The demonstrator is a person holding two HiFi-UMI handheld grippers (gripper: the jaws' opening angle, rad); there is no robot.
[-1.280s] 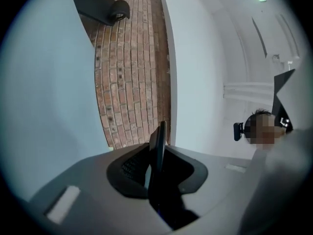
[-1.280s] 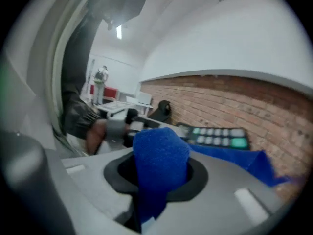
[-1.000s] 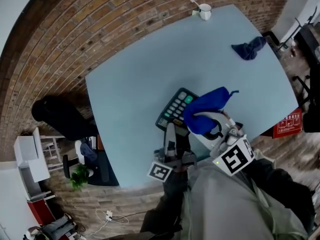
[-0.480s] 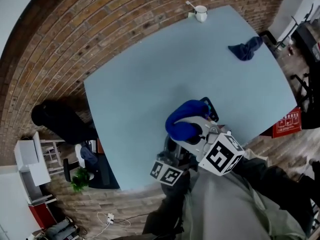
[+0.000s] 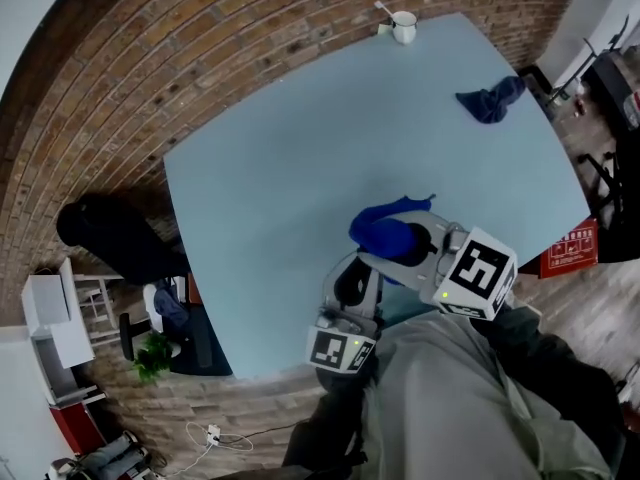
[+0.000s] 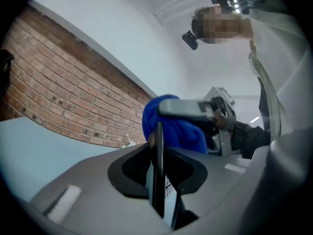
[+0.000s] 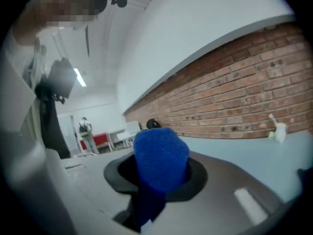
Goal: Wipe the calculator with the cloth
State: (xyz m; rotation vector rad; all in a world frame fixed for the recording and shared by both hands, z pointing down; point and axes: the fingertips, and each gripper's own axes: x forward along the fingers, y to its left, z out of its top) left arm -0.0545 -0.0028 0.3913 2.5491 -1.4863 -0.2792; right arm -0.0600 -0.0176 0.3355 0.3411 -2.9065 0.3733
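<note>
Calculator in left hand-held gripper

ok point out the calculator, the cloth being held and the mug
calculator (image 6: 159, 180), left gripper view, its dark edge
cloth (image 7: 161, 158), right gripper view, its bunched top
mug (image 5: 404, 26), head view, its white wall
</note>
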